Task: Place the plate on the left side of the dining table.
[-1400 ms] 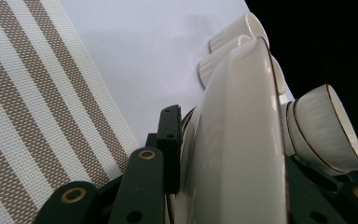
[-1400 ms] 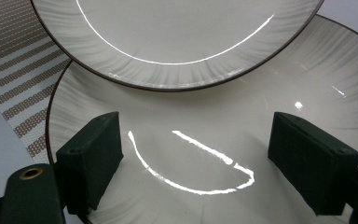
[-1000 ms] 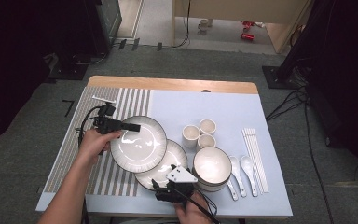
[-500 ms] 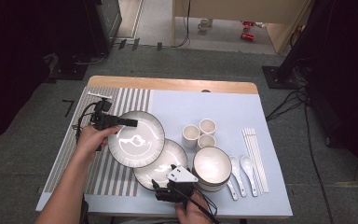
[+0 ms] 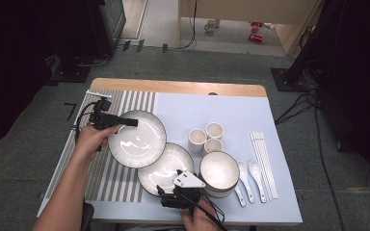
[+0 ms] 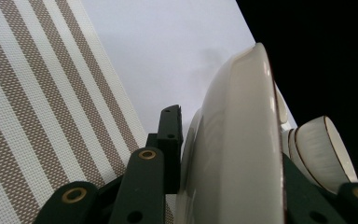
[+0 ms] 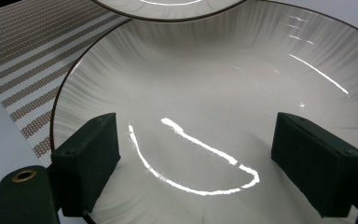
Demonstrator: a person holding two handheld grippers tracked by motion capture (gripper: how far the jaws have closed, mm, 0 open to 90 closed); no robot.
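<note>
A white, dark-rimmed plate [image 5: 137,139] is tilted over the striped mat, its right edge overlapping a second plate [image 5: 166,169]. My left gripper [image 5: 127,122] is shut on the far-left rim of the first plate. In the left gripper view that plate [image 6: 242,116] stands edge-on, clamped between the jaws of my left gripper [image 6: 228,149]. My right gripper [image 5: 176,188] sits at the near rim of the second plate. In the right gripper view it [image 7: 205,158] is open, its pads wide apart above the glossy plate [image 7: 214,84], nothing pinched. The held plate's rim [image 7: 177,7] crosses the top of that view.
A bowl [image 5: 219,171] stands right of the second plate, with three cups [image 5: 207,137] behind it. Two spoons [image 5: 249,173] and chopsticks [image 5: 264,163] lie at the right on the blue mat [image 5: 221,108]. The striped mat [image 5: 120,103] covers the left side. Cups [image 6: 321,149] show behind the held plate.
The left gripper and its plate have shifted slightly toward the far left. The right gripper has stayed put.
</note>
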